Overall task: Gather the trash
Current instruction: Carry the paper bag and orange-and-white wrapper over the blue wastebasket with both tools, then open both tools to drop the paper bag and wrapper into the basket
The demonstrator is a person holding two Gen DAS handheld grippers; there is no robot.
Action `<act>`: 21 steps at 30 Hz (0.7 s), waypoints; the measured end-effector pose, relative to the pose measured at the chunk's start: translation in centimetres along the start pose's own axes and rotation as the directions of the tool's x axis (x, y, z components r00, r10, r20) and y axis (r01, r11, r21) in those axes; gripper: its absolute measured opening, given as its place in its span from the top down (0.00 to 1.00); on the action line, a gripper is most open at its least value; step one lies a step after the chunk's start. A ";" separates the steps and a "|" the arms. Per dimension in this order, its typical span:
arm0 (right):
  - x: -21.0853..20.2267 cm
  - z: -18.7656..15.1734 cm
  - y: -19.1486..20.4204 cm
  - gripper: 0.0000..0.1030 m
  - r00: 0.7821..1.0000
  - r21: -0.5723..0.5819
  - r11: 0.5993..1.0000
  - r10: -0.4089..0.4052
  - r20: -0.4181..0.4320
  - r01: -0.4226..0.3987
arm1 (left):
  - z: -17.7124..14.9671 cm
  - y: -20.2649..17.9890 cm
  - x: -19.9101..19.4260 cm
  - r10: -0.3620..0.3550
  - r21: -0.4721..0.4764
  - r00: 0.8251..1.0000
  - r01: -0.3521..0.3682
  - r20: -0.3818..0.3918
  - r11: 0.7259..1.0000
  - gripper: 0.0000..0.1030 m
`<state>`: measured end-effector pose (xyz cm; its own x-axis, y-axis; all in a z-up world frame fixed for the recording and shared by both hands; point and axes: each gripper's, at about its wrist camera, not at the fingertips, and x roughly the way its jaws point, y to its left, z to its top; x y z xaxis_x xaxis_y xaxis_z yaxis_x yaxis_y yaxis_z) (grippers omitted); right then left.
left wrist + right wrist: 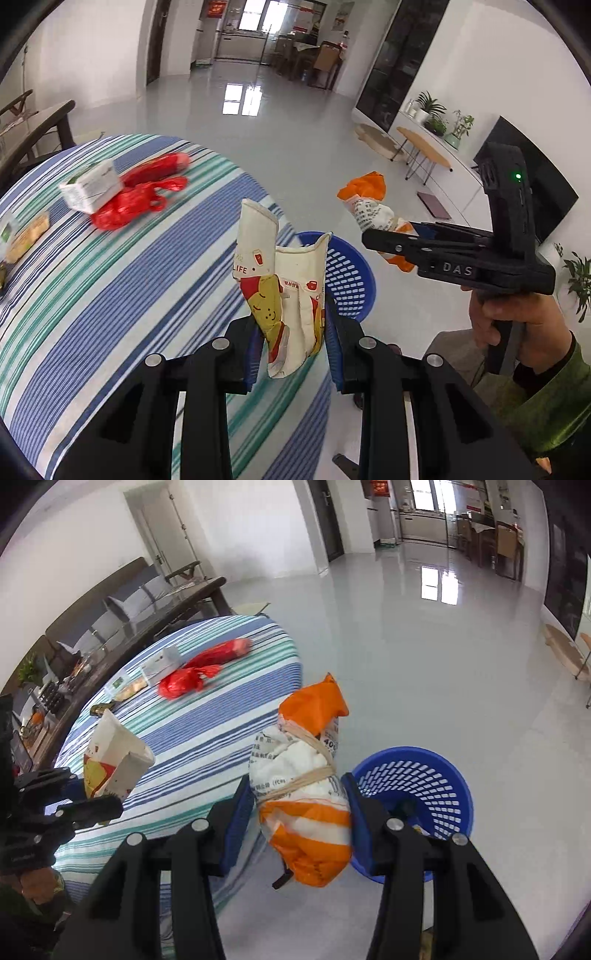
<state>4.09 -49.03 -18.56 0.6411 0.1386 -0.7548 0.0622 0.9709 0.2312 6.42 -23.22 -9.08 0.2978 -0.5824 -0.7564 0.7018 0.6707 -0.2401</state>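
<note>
My left gripper (293,343) is shut on a crushed paper cup (284,280), white with red and yellow print, held over the striped table's edge. My right gripper (301,812) is shut on an orange and white snack bag (303,775) tied with a rubber band, held in the air next to the blue mesh waste basket (417,786). The basket also shows in the left wrist view (351,273), behind the cup. The right gripper (402,245) and its bag (369,206) show there too. The cup also shows in the right wrist view (114,760).
On the striped tablecloth (110,295) lie a red plastic bag (129,203), a red sausage wrapper (159,168), a white carton (92,186) and a flat packet (29,236). A dark coffee table (147,624) stands beyond. The glossy floor (424,664) stretches to the right.
</note>
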 end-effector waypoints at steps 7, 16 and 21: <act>0.7 -0.2 -6.6 0.54 0.995 0.075 0.993 -0.093 -0.020 0.095 | 3.0 -6.1 6.3 -0.044 0.059 0.997 0.048 -0.058 0.997 0.71; 4.1 -0.1 -14.0 0.54 0.990 0.195 0.972 -0.120 -0.076 0.133 | 5.0 -9.1 16.9 -0.015 0.047 0.985 0.024 -0.170 0.999 0.71; 6.1 -0.4 -17.1 0.54 0.990 0.246 0.962 -0.099 -0.097 0.120 | 5.4 -9.4 21.8 0.010 0.035 0.976 -0.003 -0.216 0.999 0.70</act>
<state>6.60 -64.70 -27.35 0.5543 0.0601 -0.8301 0.3252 0.9024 0.2825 9.84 -44.67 -20.01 0.1580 -0.4626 -0.8724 0.7231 0.6559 -0.2168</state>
